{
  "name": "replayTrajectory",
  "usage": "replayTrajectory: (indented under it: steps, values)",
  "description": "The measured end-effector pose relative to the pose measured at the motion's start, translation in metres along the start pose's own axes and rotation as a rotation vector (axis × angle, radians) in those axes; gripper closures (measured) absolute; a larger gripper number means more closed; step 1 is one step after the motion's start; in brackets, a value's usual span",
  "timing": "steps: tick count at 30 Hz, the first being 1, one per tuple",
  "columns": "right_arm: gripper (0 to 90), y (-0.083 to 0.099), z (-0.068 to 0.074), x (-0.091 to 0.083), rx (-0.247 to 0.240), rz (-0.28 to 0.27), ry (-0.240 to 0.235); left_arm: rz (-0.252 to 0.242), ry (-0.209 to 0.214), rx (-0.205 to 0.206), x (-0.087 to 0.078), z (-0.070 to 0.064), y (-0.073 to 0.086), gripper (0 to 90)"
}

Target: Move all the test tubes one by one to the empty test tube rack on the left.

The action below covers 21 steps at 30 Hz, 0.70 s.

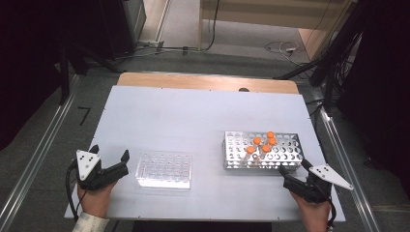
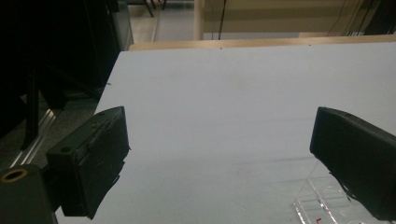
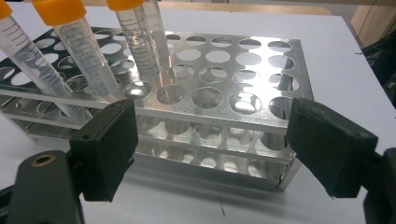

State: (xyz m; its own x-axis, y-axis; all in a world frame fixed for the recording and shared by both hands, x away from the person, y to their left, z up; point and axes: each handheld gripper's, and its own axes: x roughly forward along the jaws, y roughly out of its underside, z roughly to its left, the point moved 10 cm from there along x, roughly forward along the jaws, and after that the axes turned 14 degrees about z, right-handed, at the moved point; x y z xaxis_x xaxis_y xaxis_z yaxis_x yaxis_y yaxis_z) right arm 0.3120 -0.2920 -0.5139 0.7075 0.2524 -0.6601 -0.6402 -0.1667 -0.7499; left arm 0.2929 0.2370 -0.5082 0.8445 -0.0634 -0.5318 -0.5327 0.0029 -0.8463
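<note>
A metal tube rack (image 1: 285,153) stands at the right of the white table, with several orange-capped tubes (image 1: 261,144) upright in its left half. A clear plastic well plate (image 1: 163,170) lies flat at the front left. My left gripper (image 1: 110,152) hovers just left of the plate, open with nothing between its jaws. In the left gripper view it (image 2: 219,154) faces bare table, and the plate's corner (image 2: 322,200) sits by the right jaw. My right gripper (image 1: 294,166) is open at the rack's front right corner. In the right gripper view it (image 3: 210,144) frames the rack (image 3: 219,93), with the tubes (image 3: 79,56) leaning at upper left.
The white board (image 1: 193,121) lies on a wooden tabletop whose far edge (image 1: 208,81) shows behind it. Metal rails (image 1: 38,159) run along both sides. Cables and dark stands are on the floor beyond the table.
</note>
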Motion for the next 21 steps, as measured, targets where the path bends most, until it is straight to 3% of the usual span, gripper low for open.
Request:
replayTrajectory:
  steps: [21]
  values:
    - [15.3, -0.0022, 0.0044, 0.0012, -0.007, 0.0, -0.009, 0.003, -0.013, 0.0, 0.0006, 0.0017, 0.0005, 5.0]
